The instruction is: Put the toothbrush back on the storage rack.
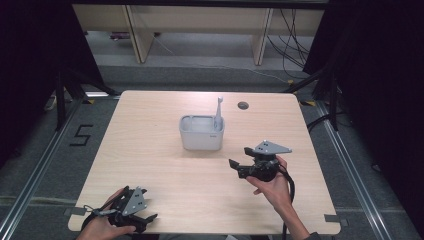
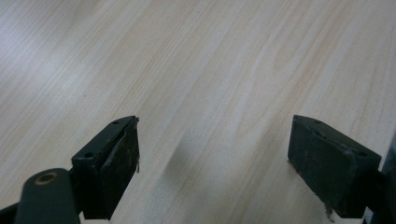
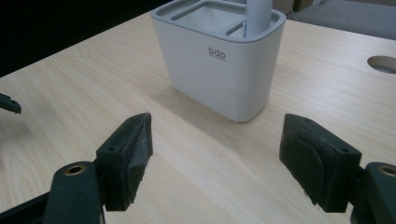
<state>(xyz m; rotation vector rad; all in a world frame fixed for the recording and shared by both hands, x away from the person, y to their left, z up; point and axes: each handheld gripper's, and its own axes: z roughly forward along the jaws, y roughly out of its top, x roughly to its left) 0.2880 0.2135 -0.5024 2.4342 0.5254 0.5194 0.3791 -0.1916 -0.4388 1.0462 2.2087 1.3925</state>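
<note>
A white holder with a grey rim stands near the middle of the wooden table; it reads "bdo" on its side. A grey utensil handle sticks up from its right compartment, also seen as a grey handle in the right gripper view. My right gripper is open, held a little right of and in front of the holder, jaws pointing left toward it with nothing between them. My left gripper is open at the table's front left corner, over bare wood.
A round cable hole sits in the table behind and to the right of the holder. Beyond the table's far edge are wooden furniture legs and loose cables on the floor. A "5" mark lies on the floor at left.
</note>
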